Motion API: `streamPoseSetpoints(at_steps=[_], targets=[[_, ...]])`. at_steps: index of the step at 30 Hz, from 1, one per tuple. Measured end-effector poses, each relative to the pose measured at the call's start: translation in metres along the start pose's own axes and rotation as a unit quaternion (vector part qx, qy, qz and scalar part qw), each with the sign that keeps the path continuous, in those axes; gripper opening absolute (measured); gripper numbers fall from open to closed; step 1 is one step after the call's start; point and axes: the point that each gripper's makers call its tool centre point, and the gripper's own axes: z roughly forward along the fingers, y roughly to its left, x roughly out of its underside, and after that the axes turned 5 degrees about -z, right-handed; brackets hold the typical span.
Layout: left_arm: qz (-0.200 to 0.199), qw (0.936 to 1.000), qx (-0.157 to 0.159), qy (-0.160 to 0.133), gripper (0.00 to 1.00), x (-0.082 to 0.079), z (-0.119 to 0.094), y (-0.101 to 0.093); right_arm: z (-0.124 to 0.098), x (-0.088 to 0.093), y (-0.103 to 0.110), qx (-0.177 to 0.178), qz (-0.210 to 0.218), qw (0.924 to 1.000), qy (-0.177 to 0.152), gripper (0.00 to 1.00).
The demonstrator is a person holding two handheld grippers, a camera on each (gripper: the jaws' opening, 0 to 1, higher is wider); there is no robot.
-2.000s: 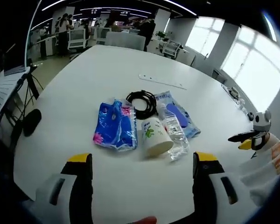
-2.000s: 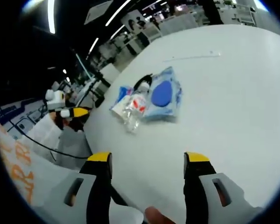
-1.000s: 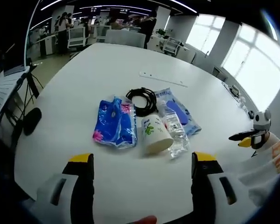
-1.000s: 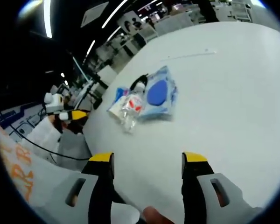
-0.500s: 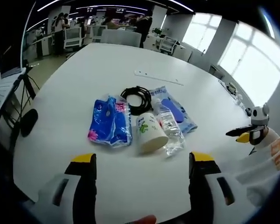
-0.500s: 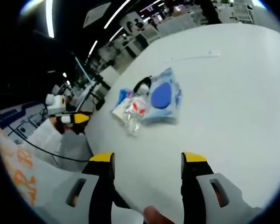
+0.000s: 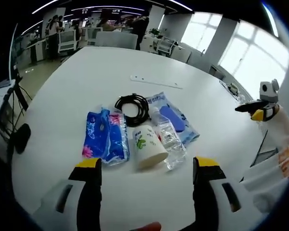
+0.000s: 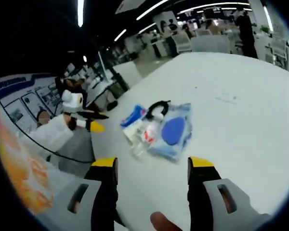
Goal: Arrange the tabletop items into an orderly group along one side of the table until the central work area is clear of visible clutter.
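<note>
**Both grippers drift toward the pile; left one sits closer**

Both cameras have swung since two seconds ago: in the left gripper view the cluster now sits lower and a little left of where it did, and the right gripper view has rolled so the room's ceiling lights and desks show more. None of the items looks to have shifted on the counter (image 7: pixel 86 72) itself.

From where I stand, the left gripper (image 7: pixel 144 175) hovers with its jaws spread wide and nothing between them. Directly ahead of it, near its fingertips, lies the heap: a blue tissue pack (image 7: pixel 103 137) on the left, a white paper cup (image 7: pixel 148 147) tipped on its side, a clear plastic bottle (image 7: pixel 167 139) lying beside the cup, a coiled black cable (image 7: pixel 132 107) behind, and a pale blue pouch (image 7: pixel 176 120) to the right. The cup's long axis runs roughly away from the gripper, mouth end nearer, angled slightly right.

The right gripper (image 8: pixel 151 175) is likewise wide apart and empty, with the same pile (image 8: pixel 156 127) well ahead of it. A fingertip shows at its lower edge.

My reading is that the left gripper is the nearer one, and the cup or tissue pack is the handiest first pick. A thin white strip (image 7: pixel 155 81) lies apart, farther back on the counter.
</note>
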Motion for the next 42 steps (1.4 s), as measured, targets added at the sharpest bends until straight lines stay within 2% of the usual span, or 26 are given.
streamPoseSetpoints(at_steps=[4, 7, 9, 12, 17, 23, 28, 35, 42], targets=[[0.002, 1.0000, -0.001, -0.002, 0.79, -0.005, 0.002, 0.001, -0.003, -0.043, -0.009, 0.010, -0.037, 0.9990, -0.024, 0.57], [0.000, 0.9999, -0.002, -0.012, 0.77, -0.009, 0.001, 0.000, 0.007, -0.047, -0.012, 0.013, -0.027, 0.9992, -0.026, 0.56], [0.006, 0.9999, 0.004, -0.014, 0.76, -0.009, 0.000, -0.004, 0.021, -0.040, -0.007, 0.007, -0.015, 0.9996, -0.022, 0.55], [0.005, 1.0000, 0.001, -0.002, 0.77, -0.003, -0.001, -0.003, 0.048, -0.021, 0.008, -0.015, -0.005, 0.9999, 0.004, 0.54], [-0.007, 1.0000, 0.001, -0.006, 0.76, 0.002, -0.003, -0.002, 0.096, 0.007, 0.043, -0.059, 0.004, 0.9973, 0.043, 0.53], [-0.019, 0.9998, 0.007, -0.006, 0.77, 0.010, 0.000, -0.003, 0.127, 0.024, 0.069, -0.089, 0.043, 0.9929, 0.065, 0.54], [-0.024, 0.9996, 0.012, -0.007, 0.77, 0.010, 0.003, -0.002, 0.145, 0.031, 0.068, -0.084, 0.053, 0.9924, 0.073, 0.52], [-0.038, 0.9990, 0.017, -0.018, 0.74, 0.001, 0.008, 0.003, 0.163, 0.036, 0.060, -0.088, 0.072, 0.9904, 0.079, 0.49], [-0.069, 0.9968, 0.022, -0.036, 0.72, -0.010, 0.016, 0.007, 0.178, 0.049, 0.057, -0.089, 0.076, 0.9880, 0.102, 0.49]])
